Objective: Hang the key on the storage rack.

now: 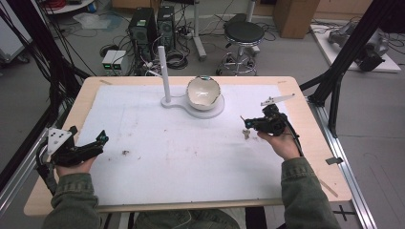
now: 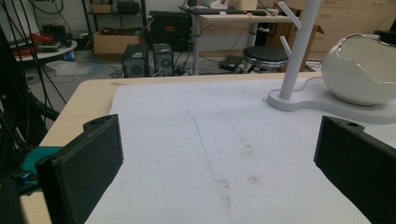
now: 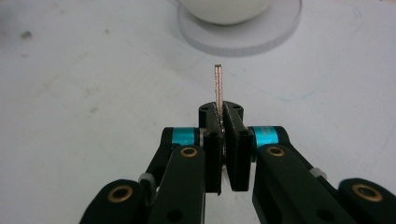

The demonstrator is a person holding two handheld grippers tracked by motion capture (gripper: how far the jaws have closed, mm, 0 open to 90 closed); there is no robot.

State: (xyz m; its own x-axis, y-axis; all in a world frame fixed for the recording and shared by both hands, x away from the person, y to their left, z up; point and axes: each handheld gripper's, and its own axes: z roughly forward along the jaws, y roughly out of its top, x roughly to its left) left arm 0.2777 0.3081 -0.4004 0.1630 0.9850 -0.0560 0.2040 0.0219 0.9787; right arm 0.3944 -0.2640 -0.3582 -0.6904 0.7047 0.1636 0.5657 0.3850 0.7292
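Cluttered lab room, PC towers and cables on the floor behind, and a wooden table point(image 1: 305, 90) covered with a stained white mat point(image 1: 181, 157).

Starting at the business end: the right gripper point(image 3: 223, 116) has its jaws squeezed tight on a thin, flat, sparkly strip point(image 3: 218, 84) that sticks up past the pads, edge-on to the camera. Can't tell exactly what it is, maybe a pendant or a bit of jewellery. In the high view a pale bit point(image 1: 246, 134) dangles under the right gripper point(image 1: 247, 123), so it looks lifted clear of the mat on the right side of the table. Pinching it by the lower end leaves the top free, which makes sense if it's meant to go on something.

Straight ahead of those jaws is the white bowl point(image 1: 203, 92), which looks like a cracked eggshell, sitting on a round white base point(image 1: 217, 110) joined to an upright post point(image 1: 164, 71) with little pegs. My guess is the piece is headed for the bowl or a peg.

The left gripper point(image 1: 102, 139) is parked near the left edge, jaws spread wide with nothing between them, probably just waiting. A small dark speck point(image 1: 125, 152) lies on the mat near it
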